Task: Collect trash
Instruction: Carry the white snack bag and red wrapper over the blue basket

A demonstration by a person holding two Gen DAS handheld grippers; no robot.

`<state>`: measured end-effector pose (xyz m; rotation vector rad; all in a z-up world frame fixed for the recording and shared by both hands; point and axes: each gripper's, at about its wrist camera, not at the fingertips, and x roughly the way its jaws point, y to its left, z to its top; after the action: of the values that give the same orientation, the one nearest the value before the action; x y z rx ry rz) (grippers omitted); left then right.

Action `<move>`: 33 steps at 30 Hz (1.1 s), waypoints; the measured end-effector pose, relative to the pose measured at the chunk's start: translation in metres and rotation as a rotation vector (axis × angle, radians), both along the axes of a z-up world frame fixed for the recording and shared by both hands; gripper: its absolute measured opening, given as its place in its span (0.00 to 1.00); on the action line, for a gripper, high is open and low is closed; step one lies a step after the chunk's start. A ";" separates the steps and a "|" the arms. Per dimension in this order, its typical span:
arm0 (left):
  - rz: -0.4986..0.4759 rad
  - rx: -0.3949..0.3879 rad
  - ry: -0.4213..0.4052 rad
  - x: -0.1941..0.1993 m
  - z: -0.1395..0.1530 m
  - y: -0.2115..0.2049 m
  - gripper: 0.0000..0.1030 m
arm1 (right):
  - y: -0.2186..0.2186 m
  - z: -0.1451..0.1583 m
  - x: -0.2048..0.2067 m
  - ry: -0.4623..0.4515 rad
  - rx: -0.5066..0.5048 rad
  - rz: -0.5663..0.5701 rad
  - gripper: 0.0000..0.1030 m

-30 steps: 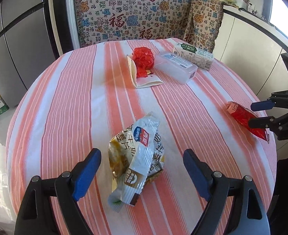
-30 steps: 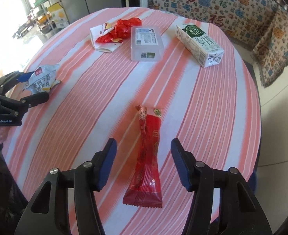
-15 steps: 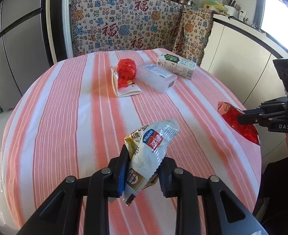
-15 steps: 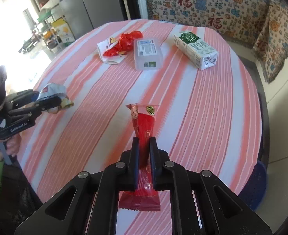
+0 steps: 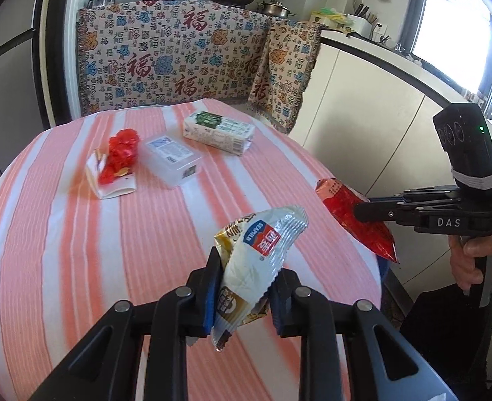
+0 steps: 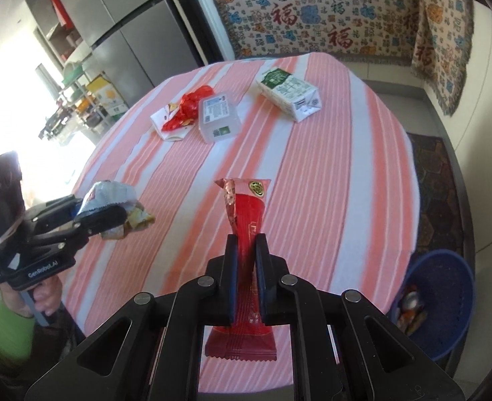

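- "SEAMILD" in white on a blue patch, upside down, on the silver-white snack wrapper (image 5: 262, 264), lower centre of left-wrist frame; red patch w/ Chinese chars beside it, not legible.
- "DAS" in white on the black body of the right gripper (image 5: 369, 209), right edge of that frame.
- "GenRoboLAI" (approx.) in white on the left gripper (image 6: 102, 217) body, lower left of right-wrist frame.
- "福" in red, repeated, on the patterned cloth (image 5: 179, 56) at the top.
- Milk carton (image 6: 287, 93) & clear box (image 6: 217, 117) labels: print too small to read.
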<state>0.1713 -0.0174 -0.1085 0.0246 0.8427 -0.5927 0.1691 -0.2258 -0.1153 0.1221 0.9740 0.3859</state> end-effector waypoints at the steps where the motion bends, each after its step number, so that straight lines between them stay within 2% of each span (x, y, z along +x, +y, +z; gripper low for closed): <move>1: -0.017 -0.008 -0.001 -0.001 0.002 -0.010 0.24 | -0.012 0.003 -0.003 -0.005 0.002 -0.018 0.08; 7: -0.134 -0.065 0.013 -0.004 0.010 -0.086 0.24 | -0.100 0.010 -0.020 -0.016 -0.013 -0.156 0.08; 15: -0.222 -0.101 0.041 -0.008 0.006 -0.190 0.24 | -0.209 -0.006 -0.039 0.013 -0.065 -0.333 0.08; 25: -0.292 -0.106 0.159 0.009 -0.043 -0.294 0.24 | -0.297 -0.053 -0.039 0.071 -0.068 -0.469 0.08; 33: -0.299 -0.079 0.219 0.021 -0.086 -0.342 0.24 | -0.333 -0.086 -0.032 0.114 -0.026 -0.510 0.08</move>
<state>0.1928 -0.3590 -0.1947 0.0137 1.0365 -0.9213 0.1372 -0.5592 -0.2016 0.3629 1.0207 -0.1033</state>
